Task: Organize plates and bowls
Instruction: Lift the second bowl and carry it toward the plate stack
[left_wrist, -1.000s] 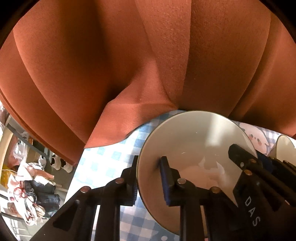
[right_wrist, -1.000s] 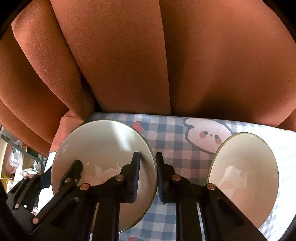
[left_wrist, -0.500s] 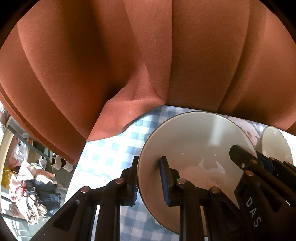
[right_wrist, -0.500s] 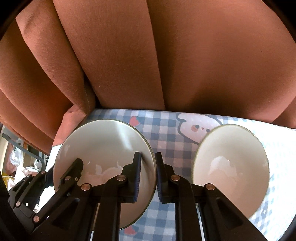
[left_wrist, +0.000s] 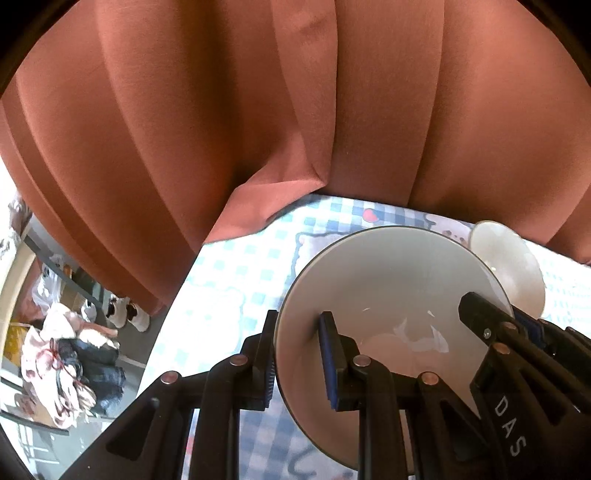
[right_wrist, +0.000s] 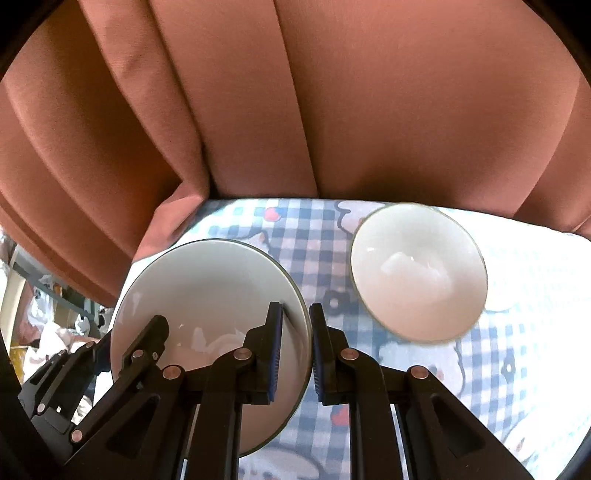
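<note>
A white bowl (left_wrist: 388, 288) hangs above the checked tablecloth (left_wrist: 236, 288), gripped from both sides. My left gripper (left_wrist: 297, 332) is shut on the bowl's left rim, one pad outside and one inside. In the right wrist view the same bowl (right_wrist: 207, 295) has its right rim clamped in my shut right gripper (right_wrist: 295, 321). The left gripper (right_wrist: 147, 339) shows at that bowl's far side. A second white bowl (right_wrist: 417, 273) stands upright and empty on the cloth to the right. It also peeks out behind the held bowl as the second bowl (left_wrist: 506, 266).
A rust-coloured curtain (left_wrist: 258, 110) hangs close behind the table's far edge and drapes onto its left corner. The table's left edge drops to a floor with a pile of clothes (left_wrist: 62, 354) and shoes (left_wrist: 125, 314). Cartoon prints mark the tablecloth (right_wrist: 517, 332).
Both grippers have risen together with the bowl held between them, and more tablecloth shows beneath. The second bowl looks smaller and has slid left in the right wrist view.
</note>
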